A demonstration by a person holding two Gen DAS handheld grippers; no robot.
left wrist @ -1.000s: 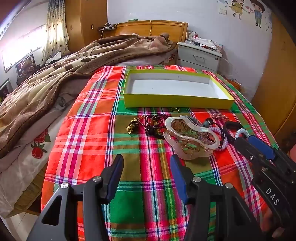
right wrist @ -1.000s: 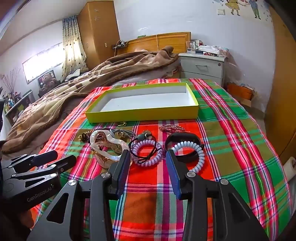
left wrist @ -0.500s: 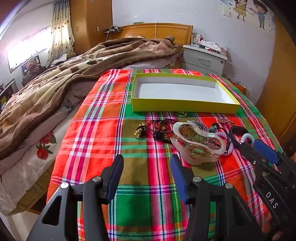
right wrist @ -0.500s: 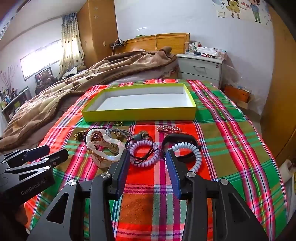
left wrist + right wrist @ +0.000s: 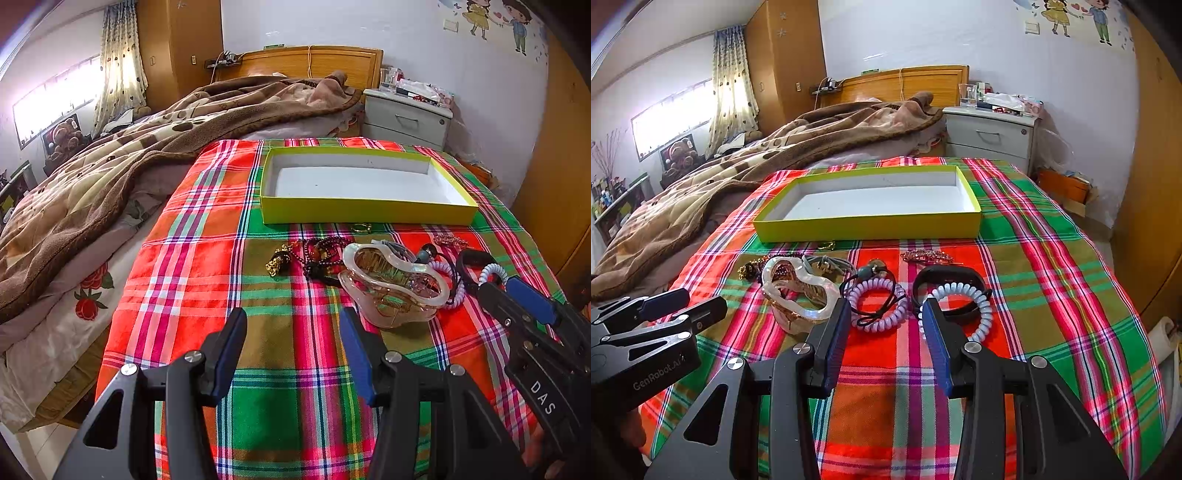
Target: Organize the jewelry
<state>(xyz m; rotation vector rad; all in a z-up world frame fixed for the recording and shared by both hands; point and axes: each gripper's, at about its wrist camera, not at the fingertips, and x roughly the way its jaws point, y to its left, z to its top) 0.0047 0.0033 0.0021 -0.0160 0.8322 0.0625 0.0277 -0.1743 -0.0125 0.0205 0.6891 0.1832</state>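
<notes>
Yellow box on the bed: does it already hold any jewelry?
No, the yellow box shows only its bare white floor; the jewelry lies on the plaid cloth before it.

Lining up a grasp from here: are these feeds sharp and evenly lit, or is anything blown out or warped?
Left wrist: jewelry sharp, window blown out, fisheye bends the room's edges. Right wrist: coil ties crisp, window overexposed, box evenly lit, corners vignetted black.
</notes>
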